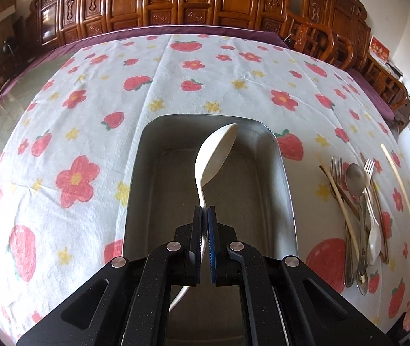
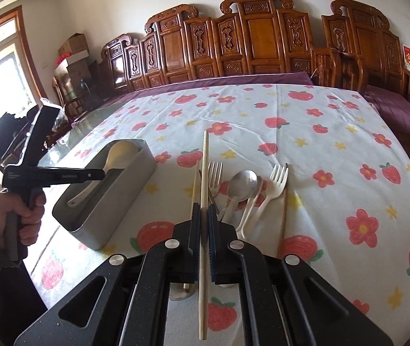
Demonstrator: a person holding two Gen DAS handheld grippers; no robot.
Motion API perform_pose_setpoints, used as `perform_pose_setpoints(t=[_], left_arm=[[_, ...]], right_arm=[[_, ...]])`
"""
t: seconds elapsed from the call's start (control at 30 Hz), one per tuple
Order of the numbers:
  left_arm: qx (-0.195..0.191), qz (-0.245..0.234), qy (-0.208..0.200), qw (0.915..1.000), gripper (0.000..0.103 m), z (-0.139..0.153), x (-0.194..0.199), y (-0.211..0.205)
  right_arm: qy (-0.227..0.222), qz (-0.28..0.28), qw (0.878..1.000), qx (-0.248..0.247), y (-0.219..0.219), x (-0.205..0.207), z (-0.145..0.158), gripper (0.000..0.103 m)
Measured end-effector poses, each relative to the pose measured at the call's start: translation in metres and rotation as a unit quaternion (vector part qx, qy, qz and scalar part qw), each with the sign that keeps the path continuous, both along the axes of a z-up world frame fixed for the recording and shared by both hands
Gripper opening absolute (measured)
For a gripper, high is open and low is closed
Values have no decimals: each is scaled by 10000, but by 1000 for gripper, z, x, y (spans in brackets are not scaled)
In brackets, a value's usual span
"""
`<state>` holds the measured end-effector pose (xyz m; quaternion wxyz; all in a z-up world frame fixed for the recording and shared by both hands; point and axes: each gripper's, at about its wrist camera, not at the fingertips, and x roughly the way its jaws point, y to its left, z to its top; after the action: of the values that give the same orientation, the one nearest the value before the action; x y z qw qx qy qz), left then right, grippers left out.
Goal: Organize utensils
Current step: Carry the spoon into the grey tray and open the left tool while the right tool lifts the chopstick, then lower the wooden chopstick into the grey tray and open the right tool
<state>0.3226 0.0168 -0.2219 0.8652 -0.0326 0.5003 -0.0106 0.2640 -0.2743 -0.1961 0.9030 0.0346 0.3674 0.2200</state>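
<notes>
The left gripper (image 1: 204, 212) has its jaws closed on 1 white spoon (image 1: 215, 155), held over the gray box (image 1: 284, 184) in the middle of the left wrist view. The right gripper (image 2: 204, 210) has its jaws closed on 1 chopstick (image 2: 204, 173). On the table (image 2: 334, 150), mid-frame, lie 2 forks (image 2: 277, 178) and 1 metal spoon (image 2: 242, 183); their handles overlap and are hard to count. The flowered cloth at right is bare.

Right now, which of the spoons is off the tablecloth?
The cream ladle-style spoon, clamped in the left hand-held gripper over the metal tray; the metal spoon lies in the pile.
</notes>
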Motion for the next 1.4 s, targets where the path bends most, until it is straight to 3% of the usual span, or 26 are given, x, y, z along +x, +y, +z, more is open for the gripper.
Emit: perform_pose_setpoints(t=[0.07, 0.2, 0.5, 0.77, 1.03, 1.4], left_arm=[[107, -37, 23, 9999, 4, -2, 0, -2], [220, -182, -121, 9995, 18, 4, -10, -4], [175, -421, -676, 9967, 18, 38, -55, 13], [-137, -369, -1010, 9941, 18, 53, -70, 35], [-285, -286, -1068, 9935, 18, 52, -71, 60], [-84, -253, -1153, 9930, 18, 53, -76, 77]], right_arm=[[2, 14, 10000, 27, 2, 0, 1, 6], [-18, 49, 10000, 47, 9, -4, 5, 6], [-151, 168, 9997, 47, 32, -16, 28, 6], [-137, 323, 9992, 208, 71, -14, 45, 6], [95, 494, 9985, 212, 125, 2, 39, 6], [636, 413, 9969, 227, 183, 38, 5, 6]])
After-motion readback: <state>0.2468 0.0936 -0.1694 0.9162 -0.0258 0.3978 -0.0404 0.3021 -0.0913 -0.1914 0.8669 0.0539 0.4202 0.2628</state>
